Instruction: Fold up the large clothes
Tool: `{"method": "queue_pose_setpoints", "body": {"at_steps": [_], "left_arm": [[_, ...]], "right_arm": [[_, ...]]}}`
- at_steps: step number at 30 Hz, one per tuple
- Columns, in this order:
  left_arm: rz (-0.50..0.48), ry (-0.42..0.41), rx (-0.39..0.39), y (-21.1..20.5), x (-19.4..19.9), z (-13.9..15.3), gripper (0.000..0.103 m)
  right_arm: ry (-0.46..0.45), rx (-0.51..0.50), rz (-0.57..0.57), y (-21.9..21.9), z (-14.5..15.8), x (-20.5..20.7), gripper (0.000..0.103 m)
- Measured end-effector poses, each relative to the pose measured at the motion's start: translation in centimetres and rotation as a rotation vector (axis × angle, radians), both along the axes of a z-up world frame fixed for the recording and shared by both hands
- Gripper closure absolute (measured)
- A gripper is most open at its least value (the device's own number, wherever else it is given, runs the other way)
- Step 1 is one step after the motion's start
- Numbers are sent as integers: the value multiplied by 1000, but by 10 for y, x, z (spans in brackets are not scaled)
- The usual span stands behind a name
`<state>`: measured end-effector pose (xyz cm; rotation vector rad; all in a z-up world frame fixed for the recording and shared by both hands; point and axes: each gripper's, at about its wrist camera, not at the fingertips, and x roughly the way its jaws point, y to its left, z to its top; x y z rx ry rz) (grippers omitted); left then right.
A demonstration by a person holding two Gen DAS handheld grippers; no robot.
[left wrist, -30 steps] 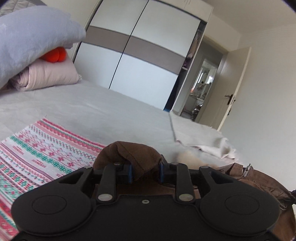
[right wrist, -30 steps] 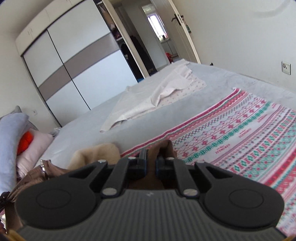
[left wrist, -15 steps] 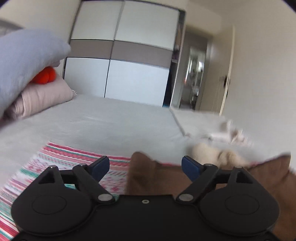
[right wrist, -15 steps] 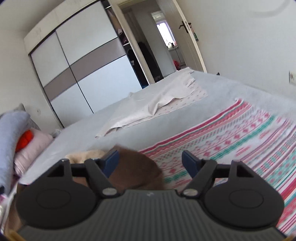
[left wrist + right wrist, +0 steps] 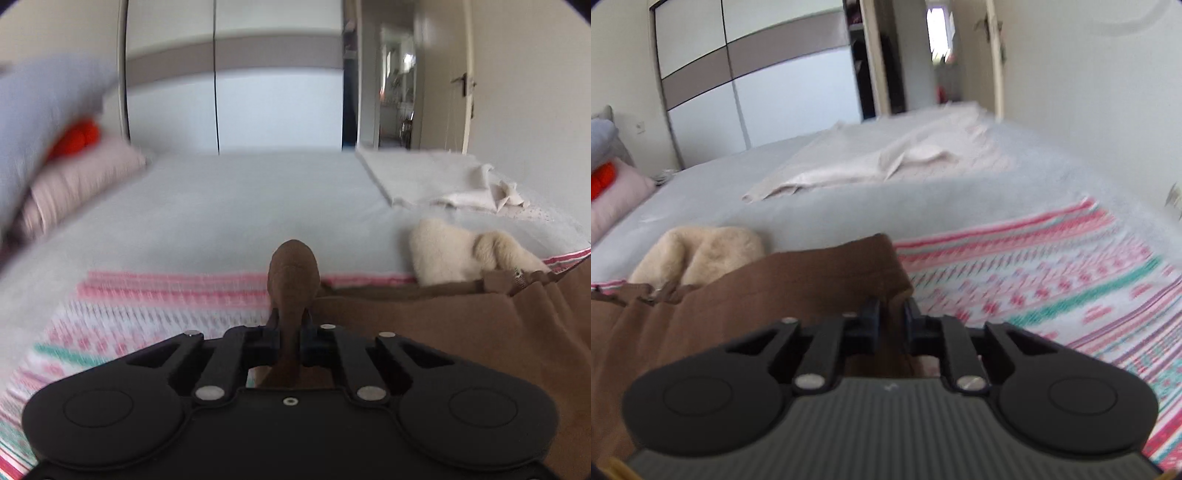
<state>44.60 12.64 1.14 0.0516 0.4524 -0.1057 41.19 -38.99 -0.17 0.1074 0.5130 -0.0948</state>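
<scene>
A large brown garment (image 5: 461, 332) with a cream fleece lining (image 5: 465, 254) lies on a patterned pink, white and teal cloth (image 5: 155, 306) spread on the bed. My left gripper (image 5: 290, 328) is shut on a bunched fold of the brown garment that sticks up between its fingers. My right gripper (image 5: 891, 314) is shut on another edge of the same brown garment (image 5: 775, 288), whose corner folds over the fingers. The fleece lining (image 5: 698, 251) shows at the left in the right wrist view, the patterned cloth (image 5: 1052, 280) to the right.
The grey bed (image 5: 240, 206) stretches ahead. A crumpled white sheet (image 5: 443, 181) lies at its far end, also in the right wrist view (image 5: 886, 158). Pillows (image 5: 74, 177) with an orange object (image 5: 77, 136) are stacked at the left. A wardrobe (image 5: 236, 92) and an open door (image 5: 461, 92) stand behind.
Both grippers were shut on the brown garment, opened half a second ago, and have now shut again on new folds of it. The garment lies flatter and more spread out.
</scene>
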Motion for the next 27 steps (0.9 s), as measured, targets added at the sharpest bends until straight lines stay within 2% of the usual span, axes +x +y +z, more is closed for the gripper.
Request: {"method": "queue_pose_setpoints", "body": {"at_steps": [3,4,6,7,9,13,14,15,16,17,19,20,21,23,25,27], "left_arm": [[22,-128,-61,7,-18,24,95],[35,-154,-77,11,-19,29,95],[57,-196,-83,12,-14,33,95],[64,-206,-74,9,-9,30,95],[82,-172,-51,3,6,18,95],[116,-63,-103,5,27,-16,94],[117,-52,-108,7,28,-21,94],[117,-47,-114,7,27,-25,94],[116,-45,-122,8,26,-27,94],[115,-44,-128,9,26,-26,94],[111,-46,-123,8,25,-23,94],[108,-52,-112,5,22,-21,95],[107,-68,-100,3,19,-19,95],[105,-121,-89,0,6,-11,95],[102,-184,-101,-1,-11,2,95],[105,-250,-94,-5,-24,17,95]], "right_arm": [[-185,-132,-54,14,19,-26,103],[-242,-167,-111,14,27,-31,103],[-313,-162,-196,2,45,-32,103],[-319,-140,-230,-6,51,-28,103],[-289,-112,-261,-21,55,-18,103],[-101,121,-133,-45,35,1,95],[-65,165,-96,-48,27,5,68],[-37,206,-70,-51,19,9,34],[-19,241,-55,-53,12,12,27],[-13,270,-34,-54,6,14,27],[20,333,15,-51,-4,21,35],[48,362,52,-50,-8,25,62],[81,372,93,-43,-12,28,74],[59,226,94,-24,-7,20,91],[-38,61,72,-1,7,-2,93],[-178,-112,58,22,23,-27,94]]}}
